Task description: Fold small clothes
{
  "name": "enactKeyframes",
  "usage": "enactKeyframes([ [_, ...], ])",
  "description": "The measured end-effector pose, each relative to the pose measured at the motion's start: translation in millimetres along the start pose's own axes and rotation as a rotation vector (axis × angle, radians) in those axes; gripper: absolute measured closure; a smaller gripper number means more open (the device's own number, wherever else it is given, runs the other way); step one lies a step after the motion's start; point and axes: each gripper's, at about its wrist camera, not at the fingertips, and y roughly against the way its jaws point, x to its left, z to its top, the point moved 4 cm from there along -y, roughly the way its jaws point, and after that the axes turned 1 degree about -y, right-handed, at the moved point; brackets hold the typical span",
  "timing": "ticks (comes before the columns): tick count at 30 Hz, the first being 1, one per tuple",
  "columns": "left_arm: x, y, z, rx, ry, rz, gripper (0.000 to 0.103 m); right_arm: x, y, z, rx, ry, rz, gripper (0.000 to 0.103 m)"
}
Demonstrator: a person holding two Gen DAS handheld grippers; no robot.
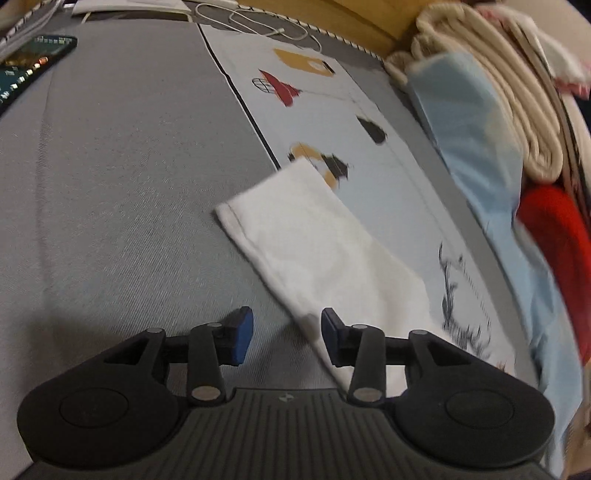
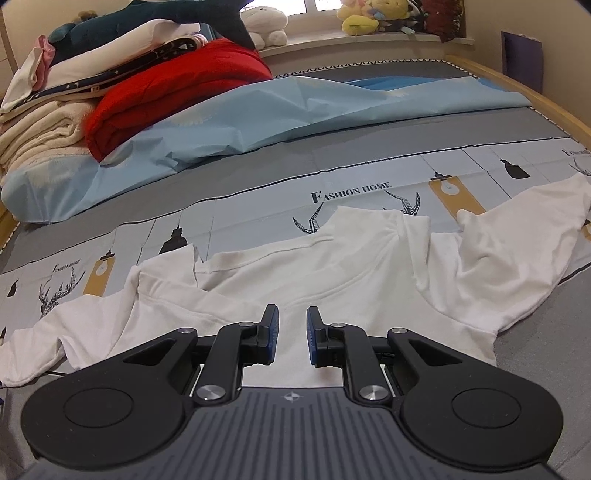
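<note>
A small white long-sleeved shirt lies spread flat on the bed, collar away from me, sleeves out to both sides. My right gripper is open and empty, low over the middle of the shirt's body. In the left wrist view one white sleeve lies diagonally across the sheet. My left gripper is open and empty, just above the sleeve's near part; its right finger is over the cloth, its left finger over bare grey sheet.
The bed has a grey sheet with a pale printed band. A light blue sheet, a red blanket and folded cream blankets are piled beyond. A phone and white cable lie far left.
</note>
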Motion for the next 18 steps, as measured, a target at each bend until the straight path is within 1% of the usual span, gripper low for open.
enactKeyframes([
  [1, -0.4, -3.3, 1.9, -0.022, -0.015, -0.008, 0.057, 1.3, -0.9, -0.6, 0.002, 0.003, 0.001, 0.086],
  [2, -8.0, -7.5, 3.8, -0.044, -0.049, -0.001, 0.058, 3.1, -1.8, -1.4, 0.004, 0.01, 0.002, 0.086],
  [4, -24.2, -14.2, 4.5, -0.072, -0.127, 0.03, 0.064, 5.9, -3.5, -2.9, 0.007, 0.03, -0.003, 0.086],
  [5, -31.7, -17.0, 3.7, -0.075, -0.154, 0.029, 0.092, 6.5, -4.3, -3.6, 0.01, 0.036, -0.005, 0.086],
  [6, -37.5, -20.1, 2.5, -0.065, -0.177, 0.027, 0.099, 6.5, -5.0, -4.0, 0.013, 0.039, -0.006, 0.086],
  [7, -45.6, -19.7, 1.7, -0.074, -0.212, 0.04, 0.1, 5.6, -5.7, -4.3, 0.017, 0.043, -0.008, 0.086],
  [8, -57.6, -13.2, 0.9, -0.12, -0.262, 0.072, 0.1, 4.7, -5.9, -4.4, 0.018, 0.043, -0.012, 0.086],
  [9, -75.5, -1.9, 0.0, -0.171, -0.32, 0.073, 0.1, 2.7, -6.1, -4.0, 0.02, 0.042, -0.017, 0.086],
  [10, -93.3, 10.6, -2.2, -0.213, -0.366, 0.047, 0.1, 0.9, -5.8, -3.9, 0.022, 0.037, -0.021, 0.086],
  [12, -144.7, 51.3, -13.9, -0.315, -0.476, -0.051, 0.1, -3.0, -4.3, -2.3, 0.019, 0.023, -0.028, 0.086],
  [13, -172.4, 75.4, -26.5, -0.357, -0.531, -0.125, 0.1, -4.9, -3.3, -1.2, 0.015, 0.017, -0.03, 0.086],
  [14, -201.6, 101.9, -46.1, -0.384, -0.588, -0.22, 0.1, -6.1, -2.0, -0.2, 0.012, 0.014, -0.03, 0.086],
  [16, -249.6, 146.0, -96.1, -0.401, -0.69, -0.393, 0.1, -9.1, 0.5, 2.2, 0.001, 0.006, -0.031, 0.086],
  [17, -275.3, 167.1, -134.4, -0.388, -0.765, -0.483, 0.1, -11.2, 1.9, 3.2, -0.004, -0.002, -0.035, 0.086],
  [18, -291.4, 178.8, -165.3, -0.366, -0.821, -0.537, 0.1, -13.6, 2.7, 4.2, -0.008, -0.01, -0.039, 0.086],
])
